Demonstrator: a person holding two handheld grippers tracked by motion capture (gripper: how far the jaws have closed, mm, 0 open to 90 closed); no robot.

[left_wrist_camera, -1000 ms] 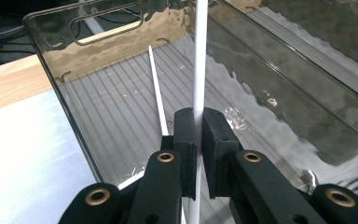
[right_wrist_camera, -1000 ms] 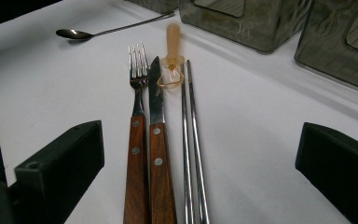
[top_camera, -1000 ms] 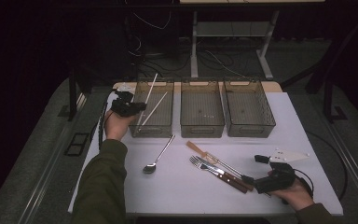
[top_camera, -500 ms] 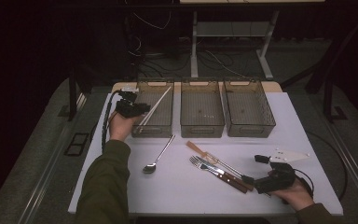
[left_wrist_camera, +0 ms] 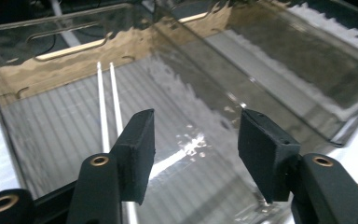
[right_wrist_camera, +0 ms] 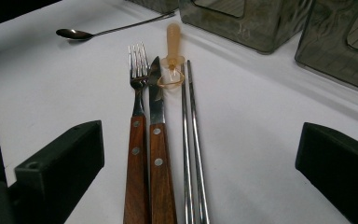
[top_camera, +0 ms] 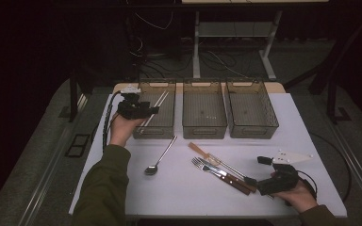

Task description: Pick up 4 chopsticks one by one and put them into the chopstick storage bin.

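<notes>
A pair of metal chopsticks (top_camera: 156,106) lies lengthwise in the left bin (top_camera: 168,128); the left gripper view has the same pair (left_wrist_camera: 106,100) on the ribbed floor. My left gripper (top_camera: 151,111) hovers over that bin's left side, open and empty (left_wrist_camera: 196,128). On the table lie a wooden-handled fork (right_wrist_camera: 137,93), a matching knife (right_wrist_camera: 155,116), a second chopstick pair (right_wrist_camera: 191,140), a tan-handled peeler (right_wrist_camera: 173,46) and a spoon (top_camera: 160,156). My right gripper (top_camera: 257,172) rests at the front right, open wide (right_wrist_camera: 200,156), facing the handle ends of this cutlery.
Two more clear bins, the middle (top_camera: 203,125) and the right (top_camera: 253,127), stand in a row with the left one along the back of the white table (top_camera: 179,193). A black cable (top_camera: 107,117) trails from the left gripper.
A second ago the left gripper held the chopsticks tilted up over the left bin; it has let go and they now lie inside. The right gripper has stayed put.
</notes>
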